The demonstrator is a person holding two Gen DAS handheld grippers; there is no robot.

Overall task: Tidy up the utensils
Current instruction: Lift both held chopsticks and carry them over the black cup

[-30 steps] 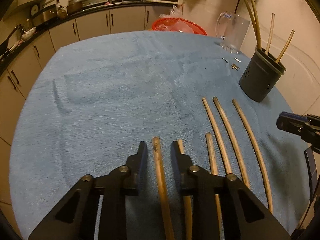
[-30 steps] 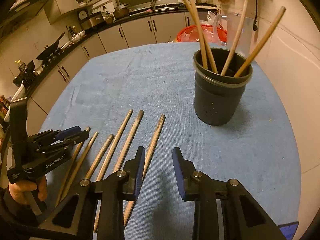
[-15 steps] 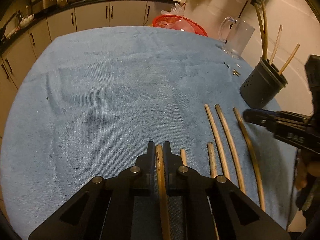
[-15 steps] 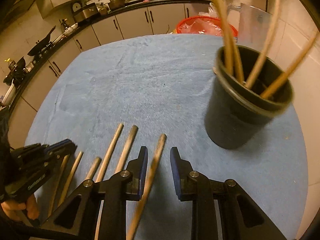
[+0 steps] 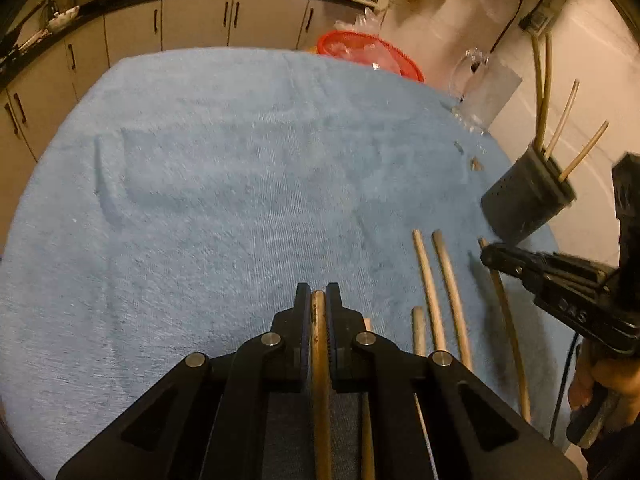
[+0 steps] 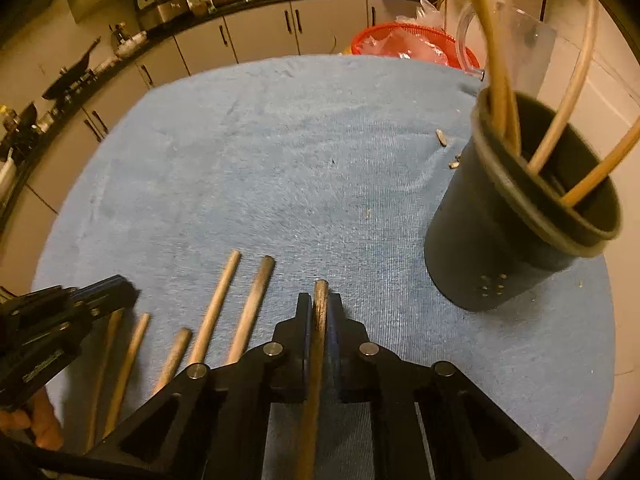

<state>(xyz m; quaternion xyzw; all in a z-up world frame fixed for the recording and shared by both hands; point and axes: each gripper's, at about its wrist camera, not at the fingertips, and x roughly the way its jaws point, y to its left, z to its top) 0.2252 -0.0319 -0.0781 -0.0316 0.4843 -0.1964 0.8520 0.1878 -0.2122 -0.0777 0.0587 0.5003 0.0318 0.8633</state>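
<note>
Wooden chopsticks, long, round and light brown, lie in a loose row on the blue terry towel (image 5: 240, 200) that covers the counter. We find the left claw (image 5: 318, 304) clenched on one darker chopstick (image 5: 320, 360), which runs lengthwise between its two black fingers and pokes out just past their tips. Just right of it in the left wrist view lie further loose chopsticks (image 5: 430, 292), roughly parallel, all resting on the towel.

We find the right claw (image 6: 319, 310) likewise clenched on a dark-stained chopstick (image 6: 316, 352), gripped near its far end, the tip showing just beyond the fingers. To its left in the right wrist view lie five more chopsticks (image 6: 252, 304) on the towel, with the left claw at the far end of that row. A hand (image 5: 600, 384) holds the right claw's handle at the edge of the left wrist view.

A dark grey cylindrical plastic holder with small drain holes (image 6: 516, 224) stands on the towel, near the right claw and beyond it. Four chopsticks (image 6: 560, 128) lean inside it. Behind it we note a clear plastic jug (image 5: 484, 96) and a red mesh basket (image 5: 368, 56) at the far edge of the counter. Small specks of debris (image 6: 442, 138) lie on the towel beside the holder. Pale kitchen cabinets (image 5: 192, 28) run along the back.
</note>
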